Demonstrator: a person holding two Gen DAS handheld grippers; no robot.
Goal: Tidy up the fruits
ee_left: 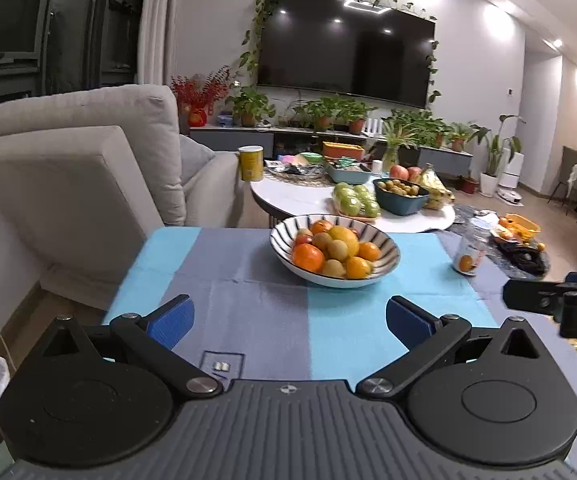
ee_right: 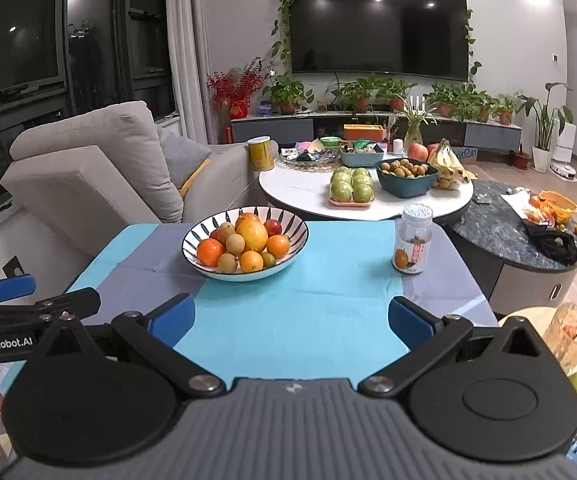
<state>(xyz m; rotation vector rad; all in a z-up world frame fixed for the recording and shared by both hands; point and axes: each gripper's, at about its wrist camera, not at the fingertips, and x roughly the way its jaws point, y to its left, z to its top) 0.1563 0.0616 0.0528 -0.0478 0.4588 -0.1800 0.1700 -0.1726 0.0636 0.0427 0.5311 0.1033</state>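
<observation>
Both wide open and holding nothing: left tool point(ee_left: 288, 322) low in the frame over the blue-and-grey cloth point(ee_left: 248, 300), right tool point(ee_right: 290, 320) likewise at the bottom of its own view. Dead ahead on the counter point(ee_right: 440, 292), a striped bowl point(ee_right: 288, 250) just above centre, heaped with fruits: oranges point(ee_right: 210, 252), a big yellow one point(ee_right: 252, 235), small brown ones point(ee_right: 235, 244), a red one point(ee_right: 273, 227) at the back. Right of the bowl and well apart, a clear jar point(ee_right: 412, 240) standing upright with an orange on its label.
</observation>
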